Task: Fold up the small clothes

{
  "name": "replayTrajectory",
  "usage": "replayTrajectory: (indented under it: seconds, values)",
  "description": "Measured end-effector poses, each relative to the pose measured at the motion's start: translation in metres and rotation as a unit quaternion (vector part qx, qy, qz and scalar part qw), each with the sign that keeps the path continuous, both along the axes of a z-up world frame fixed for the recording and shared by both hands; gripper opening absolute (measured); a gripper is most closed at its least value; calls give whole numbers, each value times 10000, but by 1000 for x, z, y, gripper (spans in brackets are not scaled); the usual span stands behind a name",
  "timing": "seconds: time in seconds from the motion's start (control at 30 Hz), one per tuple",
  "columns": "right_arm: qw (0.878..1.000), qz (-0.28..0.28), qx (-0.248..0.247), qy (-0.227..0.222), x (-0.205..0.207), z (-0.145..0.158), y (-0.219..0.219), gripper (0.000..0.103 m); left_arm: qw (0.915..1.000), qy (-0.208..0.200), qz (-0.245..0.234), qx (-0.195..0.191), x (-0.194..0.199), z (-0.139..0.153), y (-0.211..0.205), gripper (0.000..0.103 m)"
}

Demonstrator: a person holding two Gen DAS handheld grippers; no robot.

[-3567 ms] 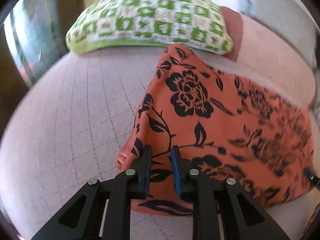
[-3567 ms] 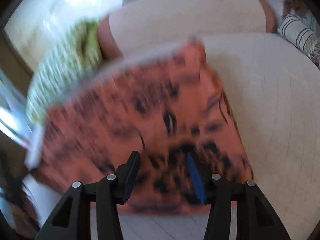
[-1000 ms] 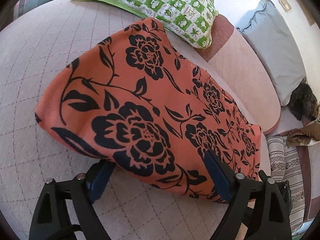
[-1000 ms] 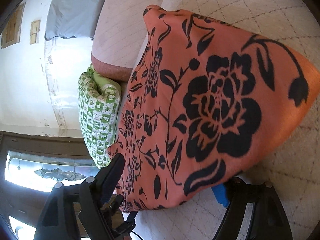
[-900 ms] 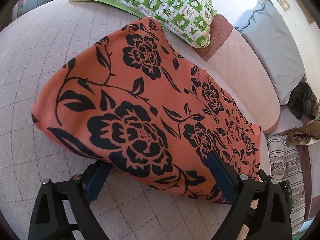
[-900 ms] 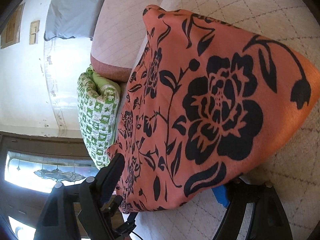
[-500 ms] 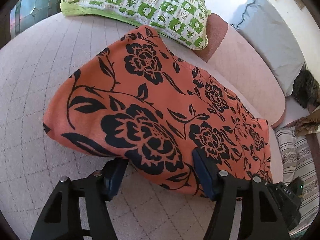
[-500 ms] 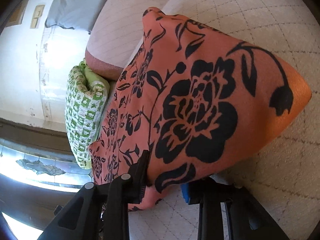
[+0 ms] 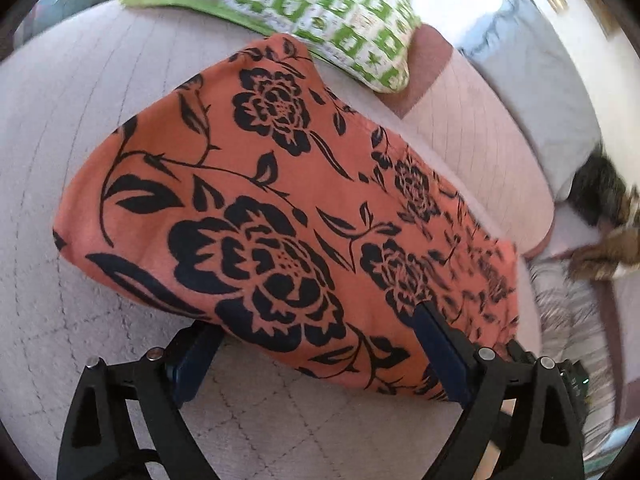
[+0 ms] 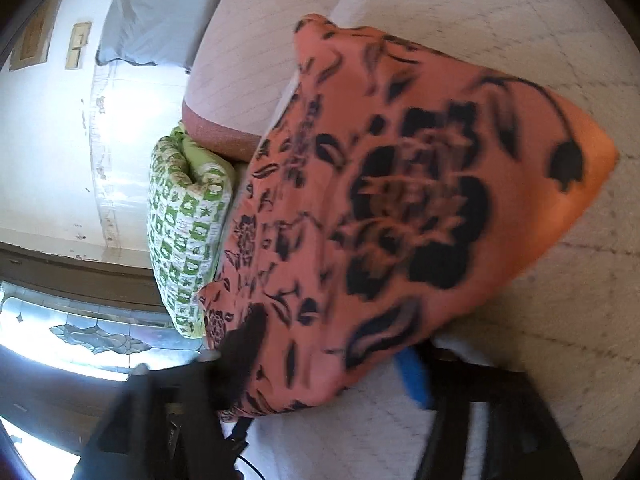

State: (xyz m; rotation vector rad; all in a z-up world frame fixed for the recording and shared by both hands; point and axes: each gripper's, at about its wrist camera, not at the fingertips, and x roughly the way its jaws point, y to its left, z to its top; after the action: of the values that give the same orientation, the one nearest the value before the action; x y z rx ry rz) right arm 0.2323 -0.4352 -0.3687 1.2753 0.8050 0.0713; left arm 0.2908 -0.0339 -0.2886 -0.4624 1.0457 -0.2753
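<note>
The orange cloth (image 9: 280,208) with black flowers lies folded on the quilted pale sofa seat (image 9: 80,128), its far end close to the green-and-white pillow (image 9: 288,0). In the right wrist view the same cloth (image 10: 400,200) is blurred by motion.

The left hand-held gripper (image 9: 316,356) stands with its jaws wide apart at the near edge of the cloth — one blue pad (image 9: 192,364) shows on the seat just before the edge, the other rises over the cloth on the right side. Half a second ago these jaws were narrower, so they have spread again, back to about the width seen one second ago. It holds nothing.

The right hand-held gripper (image 10: 332,364) is also released, its jaws on either side of the near corner of the cloth. Half a second ago they were much closer together around that corner; now they have opened. The cloth stays down on the seat in both views, in nearly the same place as before.

Behind the seat there is the pink backrest (image 9: 480,140) and a grey-blue cushion (image 9: 536,92). A striped fabric (image 9: 568,320) lies on the right, blurred.
</note>
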Motion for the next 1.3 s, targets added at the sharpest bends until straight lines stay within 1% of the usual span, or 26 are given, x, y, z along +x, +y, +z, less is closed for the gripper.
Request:
replayTrajectory:
  seconds: [0.07,0.13,0.17,0.2,0.23,0.27,0.3,0.33,0.4,0.5,0.67,0.77,0.93,1.07,1.23,1.3]
  values:
    - [9994,4,-255,219,11,4,5,74,10000,32,51,-15,2,0,0,94]
    - [9983,45,-485,327,20,7,8,70,9999,-20,-59,150,4,1,-6,94]
    - [9966,45,-698,434,24,9,9,53,9993,-90,-174,325,4,1,-10,94]
    - [9932,67,-969,636,27,10,11,29,9981,-149,-273,525,4,1,-14,91]
    - [9920,91,-1057,688,28,8,12,29,9968,-192,-317,709,4,1,-17,87]
    - [9923,69,-1053,651,26,7,12,27,9947,-274,-313,938,3,1,-19,73]
    - [9921,70,-1081,639,25,8,12,25,9932,-331,-291,1078,3,1,-19,57]
    - [9911,80,-1166,636,24,9,14,24,9930,-342,-310,1089,4,0,-17,54]
    - [9881,68,-1397,637,21,15,19,23,9953,-360,-289,855,5,0,-10,39]
    - [9839,-29,-1693,564,13,27,26,21,9965,-390,-264,685,5,3,-4,30]
    - [9751,-40,-2174,437,8,50,35,19,9952,-603,-390,661,-2,14,-2,27]
    - [9727,-21,-2294,364,5,60,40,19,9932,-778,-471,727,-6,23,-1,26]
    - [9730,-1,-2295,234,-2,66,47,19,9917,-953,-592,621,-12,35,10,25]
    - [9752,61,-2208,117,-8,65,47,19,9894,-1009,-720,754,-23,37,14,25]
    - [9775,123,-2107,-39,-14,66,44,19,9880,-1101,-795,730,-49,41,23,25]
    - [9793,166,-2015,-73,-24,67,44,19,9880,-1125,-783,709,-59,43,26,25]
